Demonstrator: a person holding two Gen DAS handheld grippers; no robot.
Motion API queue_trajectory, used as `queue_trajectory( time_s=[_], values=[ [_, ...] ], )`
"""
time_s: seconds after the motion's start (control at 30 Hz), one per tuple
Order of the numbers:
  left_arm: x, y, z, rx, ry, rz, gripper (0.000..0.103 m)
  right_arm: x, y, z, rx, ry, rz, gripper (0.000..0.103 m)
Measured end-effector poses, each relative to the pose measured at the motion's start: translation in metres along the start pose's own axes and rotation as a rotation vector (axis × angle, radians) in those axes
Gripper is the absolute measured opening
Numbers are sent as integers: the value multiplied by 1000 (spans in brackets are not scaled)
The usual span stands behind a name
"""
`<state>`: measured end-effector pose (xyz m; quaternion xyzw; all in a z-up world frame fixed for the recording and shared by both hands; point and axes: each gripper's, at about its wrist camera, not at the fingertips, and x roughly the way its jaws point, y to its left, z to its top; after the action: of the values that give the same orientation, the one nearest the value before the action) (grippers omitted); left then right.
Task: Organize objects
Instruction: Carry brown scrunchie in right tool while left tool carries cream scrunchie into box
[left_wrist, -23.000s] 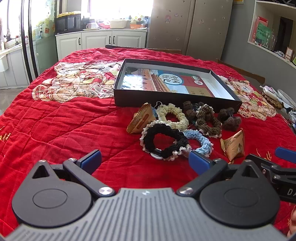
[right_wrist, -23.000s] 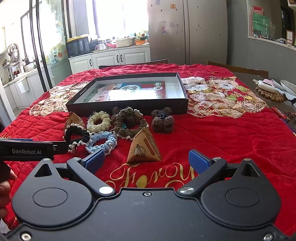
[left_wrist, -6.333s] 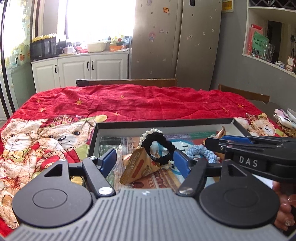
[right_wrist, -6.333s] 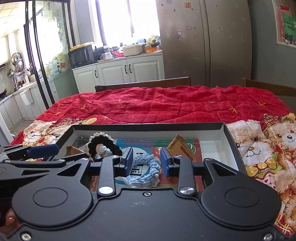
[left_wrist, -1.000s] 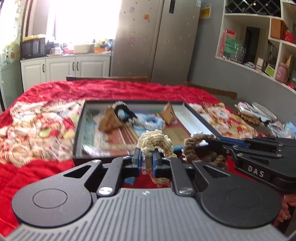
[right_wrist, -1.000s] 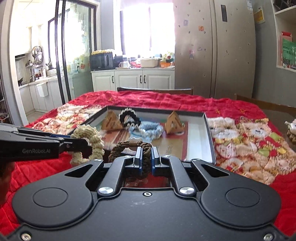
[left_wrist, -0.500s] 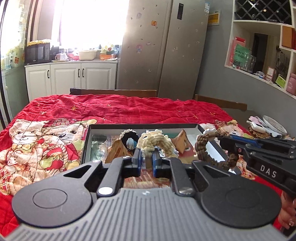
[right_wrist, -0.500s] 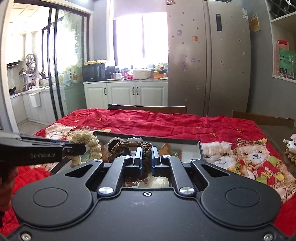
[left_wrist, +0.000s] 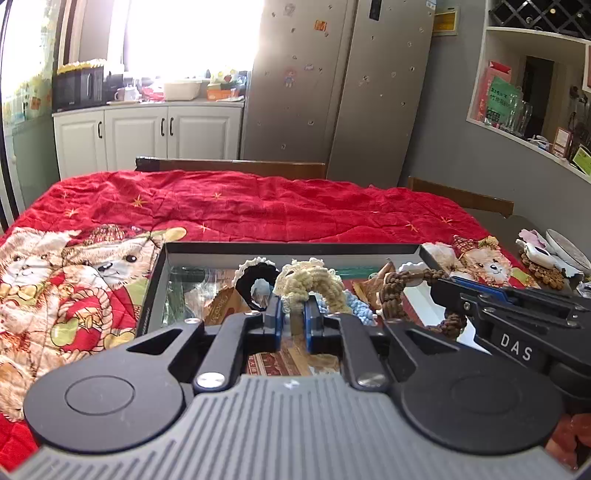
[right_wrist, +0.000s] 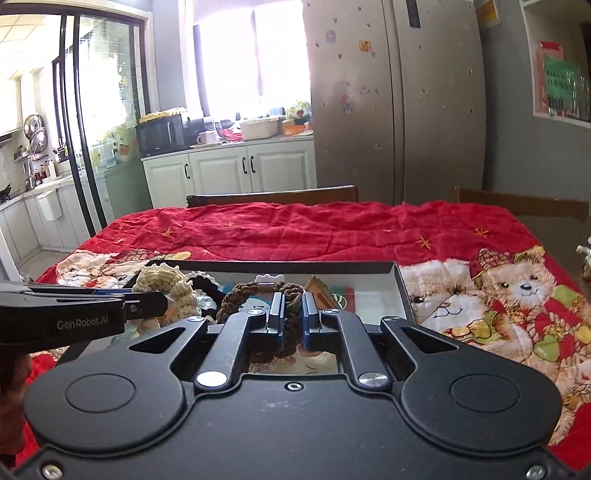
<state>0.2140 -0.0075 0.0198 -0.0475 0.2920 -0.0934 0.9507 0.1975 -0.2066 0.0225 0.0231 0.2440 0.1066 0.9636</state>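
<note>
My left gripper (left_wrist: 293, 319) is shut on a cream braided scrunchie (left_wrist: 314, 282) and holds it over the black box (left_wrist: 288, 248). My right gripper (right_wrist: 291, 314) is shut on a brown braided scrunchie (right_wrist: 255, 295), also over the box (right_wrist: 295, 265). In the left wrist view the right gripper holds the brown scrunchie (left_wrist: 397, 291) at the right. Inside the box lie a black-and-white scrunchie (left_wrist: 255, 275), a light blue scrunchie (left_wrist: 354, 306) and a brown triangular packet (left_wrist: 384, 273).
The box sits on a red quilt with teddy bear prints (left_wrist: 74, 280). Wooden chairs (right_wrist: 273, 197) stand beyond the far edge. Small items lie on the table at the far right (left_wrist: 543, 258). Kitchen cabinets and a fridge stand behind.
Both grippers have moved forward and lower over the box, each still holding its scrunchie. Before that they lifted the scrunchies from the quilt in front of the box.
</note>
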Motion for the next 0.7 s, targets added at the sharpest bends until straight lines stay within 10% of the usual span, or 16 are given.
queue_trajectory(
  time_s=[0.7],
  values=[
    [35,5,-12,9,58,11,14,42,-8,-18,56,62,10,9]
  ],
)
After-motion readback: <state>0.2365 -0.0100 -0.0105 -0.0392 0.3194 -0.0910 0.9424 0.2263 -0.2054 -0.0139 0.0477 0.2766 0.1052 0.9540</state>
